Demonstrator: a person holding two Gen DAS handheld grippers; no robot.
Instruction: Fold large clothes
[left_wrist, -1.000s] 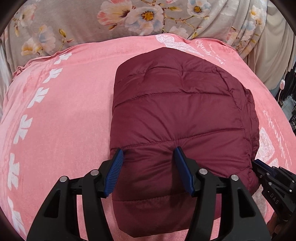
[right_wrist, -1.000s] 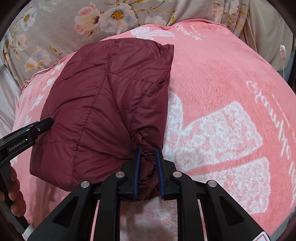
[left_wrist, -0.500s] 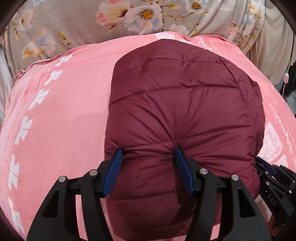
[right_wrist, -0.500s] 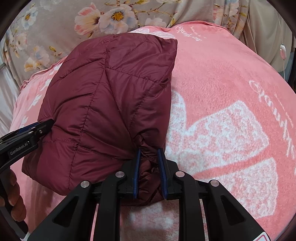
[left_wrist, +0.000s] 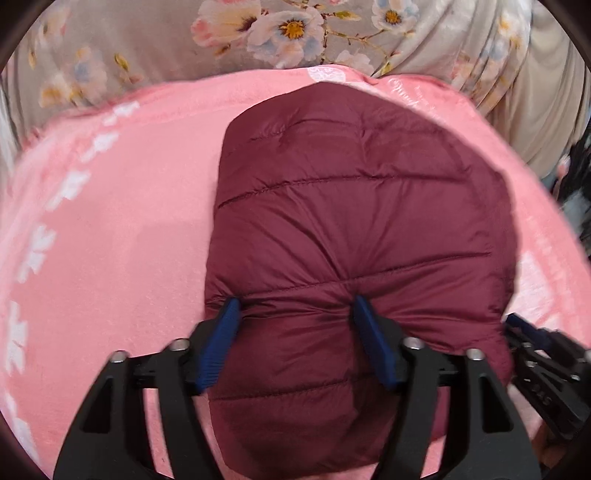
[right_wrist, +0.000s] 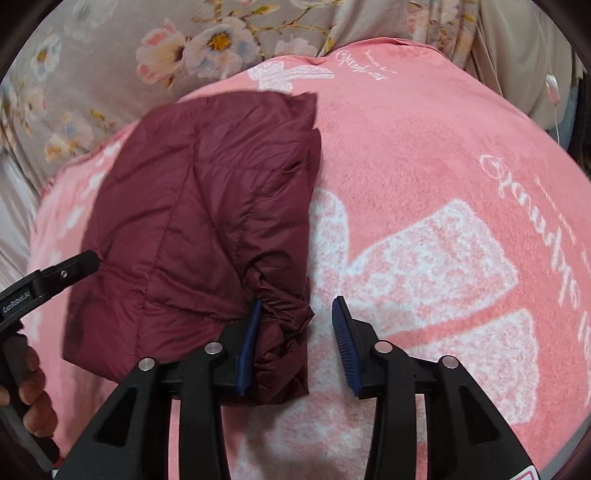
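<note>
A folded maroon puffer jacket (left_wrist: 351, 221) lies on the pink blanket (left_wrist: 110, 240). My left gripper (left_wrist: 295, 301) is on its near end. Its jaws are opening, but both blue pads still dig into the puffy fabric, which puckers between them. In the right wrist view the jacket (right_wrist: 207, 221) sits left of centre. My right gripper (right_wrist: 298, 302) is opening. The bunched cuff leans on its left pad, and its right pad stands clear over the blanket (right_wrist: 424, 166). Each gripper also shows at the edge of the other's view: the right gripper (left_wrist: 535, 354) and the left gripper (right_wrist: 55, 273).
A grey floral cover (left_wrist: 258, 33) lies behind the blanket, with beige cloth (left_wrist: 546, 110) at the far right. A person's hand (right_wrist: 29, 387) grips the left tool's handle. A white cord end (right_wrist: 552, 88) hangs at the far right. Bare blanket spreads right of the jacket.
The right jaws have parted and let go of the bunched cuff. The left pads have spread slightly. The jacket has dropped lower and flatter on the blanket.
</note>
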